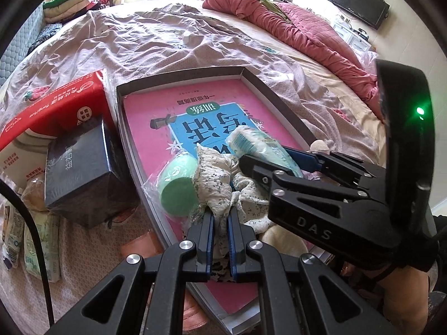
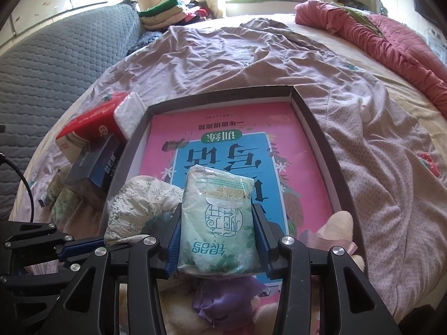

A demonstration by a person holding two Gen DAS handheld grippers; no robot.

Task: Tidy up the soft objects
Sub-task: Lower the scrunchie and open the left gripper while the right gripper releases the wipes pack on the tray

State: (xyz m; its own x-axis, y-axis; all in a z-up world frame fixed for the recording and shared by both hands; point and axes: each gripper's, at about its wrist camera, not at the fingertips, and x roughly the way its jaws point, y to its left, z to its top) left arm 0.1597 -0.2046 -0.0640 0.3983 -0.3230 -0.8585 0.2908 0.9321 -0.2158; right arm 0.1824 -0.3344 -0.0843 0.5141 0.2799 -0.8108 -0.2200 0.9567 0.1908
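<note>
Dark box [image 1: 83, 178] leans against red carton [image 1: 53, 111].

Legible markings:
- Right gripper body [image 1: 315, 223]: embossed "DAS".
- Tissue pack [image 2: 219, 217]: "OPEN" on the flap label; large Chinese brand characters, upside down to the camera.
- Pink book cover [image 2: 301, 145]: inverted Chinese title, not transcribed.
- Red package [image 1: 58, 103]: Chinese print, too distorted to read.
</note>
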